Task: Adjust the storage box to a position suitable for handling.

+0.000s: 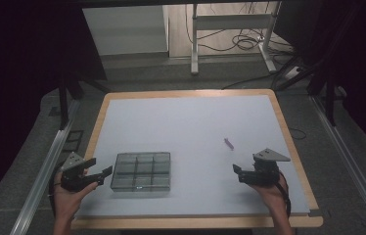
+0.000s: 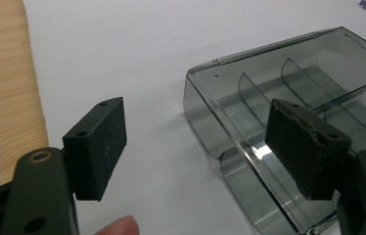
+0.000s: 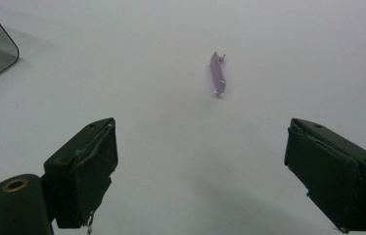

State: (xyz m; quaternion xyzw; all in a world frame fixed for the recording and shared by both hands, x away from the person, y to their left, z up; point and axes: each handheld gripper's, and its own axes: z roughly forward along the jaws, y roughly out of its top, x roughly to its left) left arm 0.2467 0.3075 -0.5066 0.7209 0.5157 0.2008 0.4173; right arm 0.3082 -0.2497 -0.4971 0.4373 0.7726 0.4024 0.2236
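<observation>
A smoky clear box with dividers forming several compartments lies on the white table top at the front left; it looks empty. My left gripper is just left of it, open; in the left gripper view the box sits ahead, its near corner by the right pad. A small purple piece lies right of centre. My right gripper is open near the front right, with the purple piece ahead of its jaws and apart from them.
The white sheet is bordered by a wooden table edge. Beyond the table are a desk frame and cables on the floor. Metal rails run along both sides of the table.
</observation>
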